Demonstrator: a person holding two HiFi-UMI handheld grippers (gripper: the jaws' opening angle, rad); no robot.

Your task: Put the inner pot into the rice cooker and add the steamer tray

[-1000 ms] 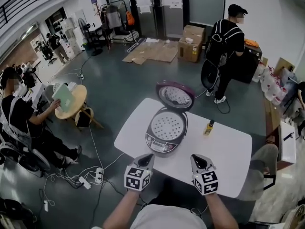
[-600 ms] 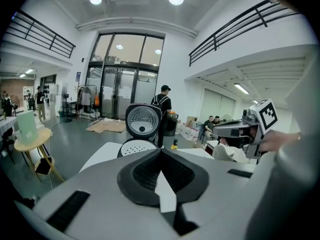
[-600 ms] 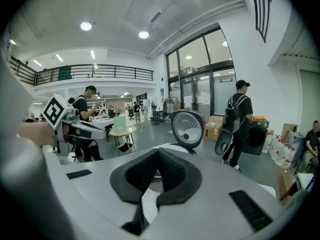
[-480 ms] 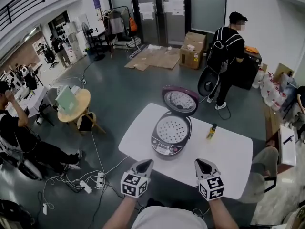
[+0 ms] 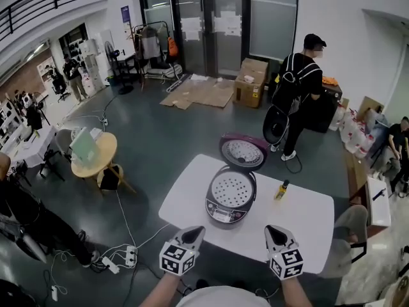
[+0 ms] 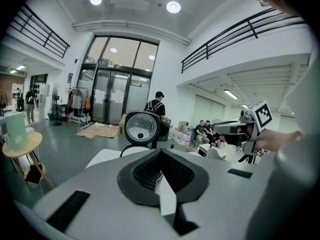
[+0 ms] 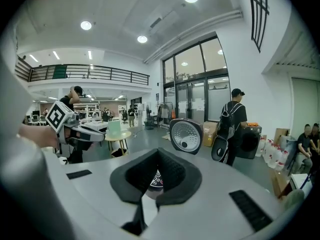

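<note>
A purple rice cooker (image 5: 231,197) stands on the white table (image 5: 307,216) with its lid (image 5: 243,151) raised. A white perforated steamer tray (image 5: 232,189) lies in its top; the inner pot is hidden beneath it. My left gripper (image 5: 195,231) and right gripper (image 5: 274,230) hover side by side at the table's near edge, well short of the cooker, both shut and empty. The raised lid (image 6: 142,127) shows past the jaws in the left gripper view. The same lid (image 7: 185,136) stands ahead in the right gripper view, with the cooker's control panel (image 7: 156,180) peeking between the jaws.
A small yellow bottle (image 5: 280,189) stands on the table right of the cooker. A person with a backpack (image 5: 300,91) stands beyond the table. A round wooden table (image 5: 93,155) and floor cables with power strips (image 5: 121,258) lie to the left. A chair (image 5: 353,226) sits at the right.
Both grippers have drawn back from the cooker toward me and risen slightly. The head view has lifted, so the table and cooker sit lower and smaller in it.
</note>
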